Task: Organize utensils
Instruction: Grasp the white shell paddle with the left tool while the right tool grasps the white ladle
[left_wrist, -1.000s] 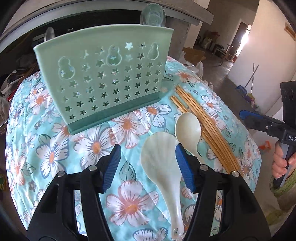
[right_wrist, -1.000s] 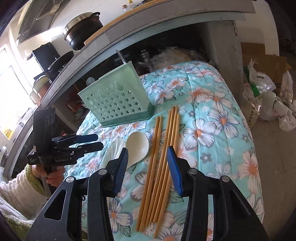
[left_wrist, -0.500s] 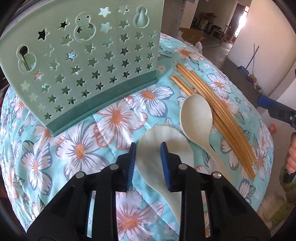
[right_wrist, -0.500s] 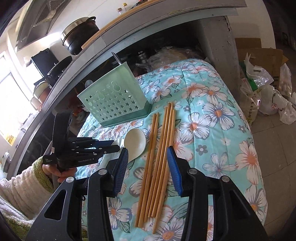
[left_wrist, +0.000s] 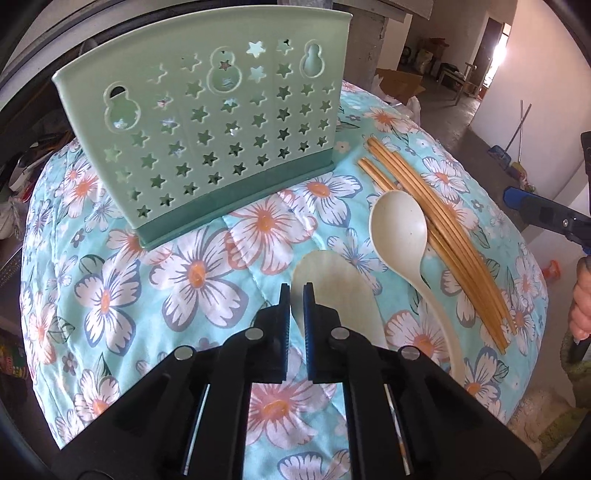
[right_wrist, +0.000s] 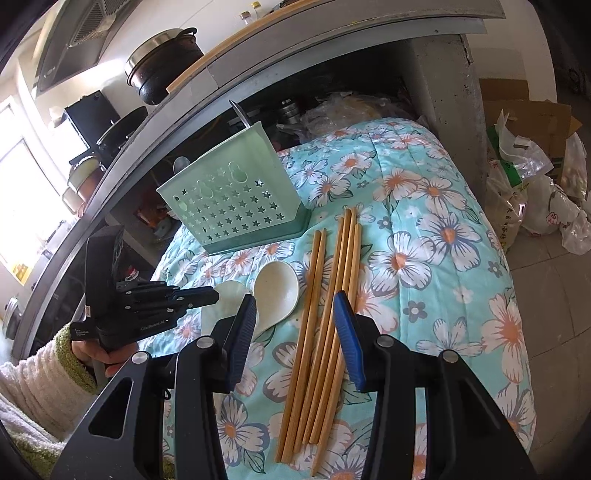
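Furthest to our left, ahead of the left tongs, stands the green holder, upright on the flowered cloth that covers the counter; its star-punched wall faces us. In the right wrist view a metal handle sticks up out of it at the back.

Our left tongs have just been closing and now stand narrow, only a thin slit between the blue pads. The edge of the flat pale rice paddle runs between them, and the pads appear to pinch its blade at its left edge. The paddle's blade lies low over the cloth, just right of the pads.

Just right of the paddle, touching or nearly touching it, lies the cream spoon, bowl up and pointing away from us, its handle running back toward us beside the left tongs.

Right of the spoon lies the bundle of wooden chopsticks, side by side on the cloth, the spoon's bowl against the nearest ones.

Our right tongs hang half open above the chopsticks with nothing gripped; several sticks pass beneath the gap between the pads.

At the far right, beyond the counter, plastic bags sit on the floor.
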